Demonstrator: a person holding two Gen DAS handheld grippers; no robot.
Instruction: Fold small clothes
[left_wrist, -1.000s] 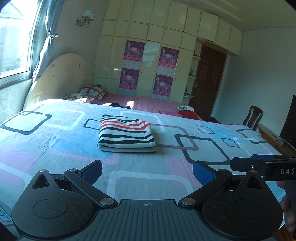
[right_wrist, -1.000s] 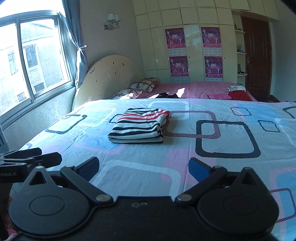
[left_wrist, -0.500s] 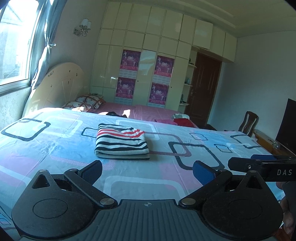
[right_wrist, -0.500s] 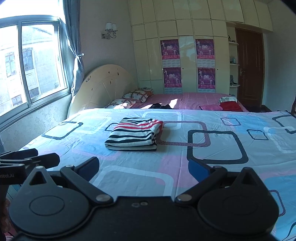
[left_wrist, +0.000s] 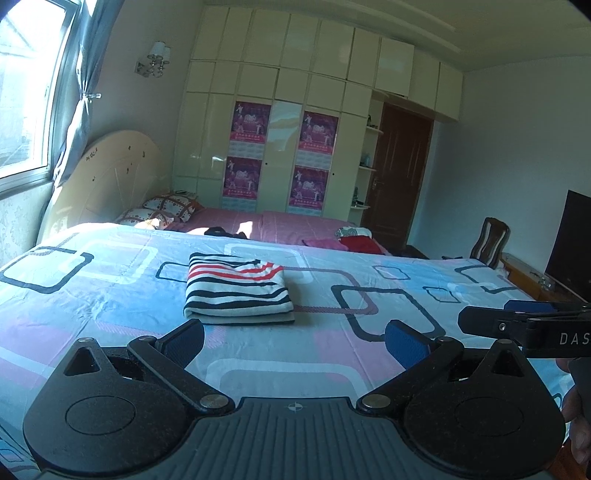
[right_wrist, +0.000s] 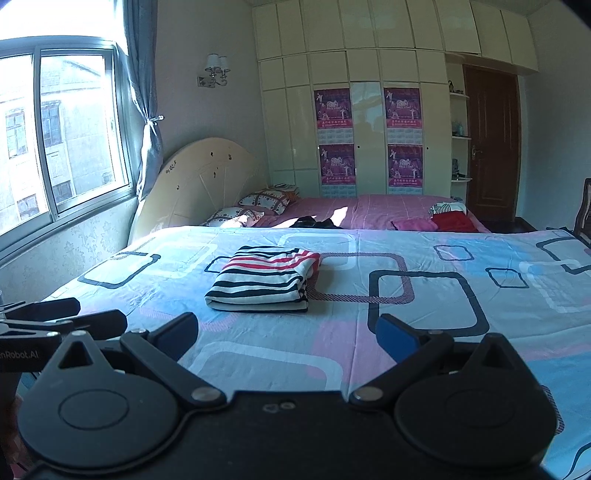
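A striped garment (left_wrist: 236, 290), white with black and red stripes, lies folded into a flat rectangle on the patterned bed sheet (left_wrist: 110, 295). It also shows in the right wrist view (right_wrist: 264, 280). My left gripper (left_wrist: 293, 341) is open and empty, held above the near part of the bed, well short of the garment. My right gripper (right_wrist: 286, 338) is open and empty too, beside the left one. The right gripper shows at the right edge of the left wrist view (left_wrist: 517, 321). The left gripper shows at the left edge of the right wrist view (right_wrist: 62, 319).
A second bed with a pink sheet (right_wrist: 369, 210) stands behind, with pillows (right_wrist: 258, 205), dark clothes (right_wrist: 314, 222) and red and pink clothes (right_wrist: 439, 221) on it. A wardrobe (right_wrist: 369, 129), a door (right_wrist: 491, 147), a chair (left_wrist: 491, 236) and a dark screen (left_wrist: 572, 240) line the room.
Both grippers have drawn back and tilted up, so the folded garment sits farther off and lower in both views. Both stay open. The garment has not moved.
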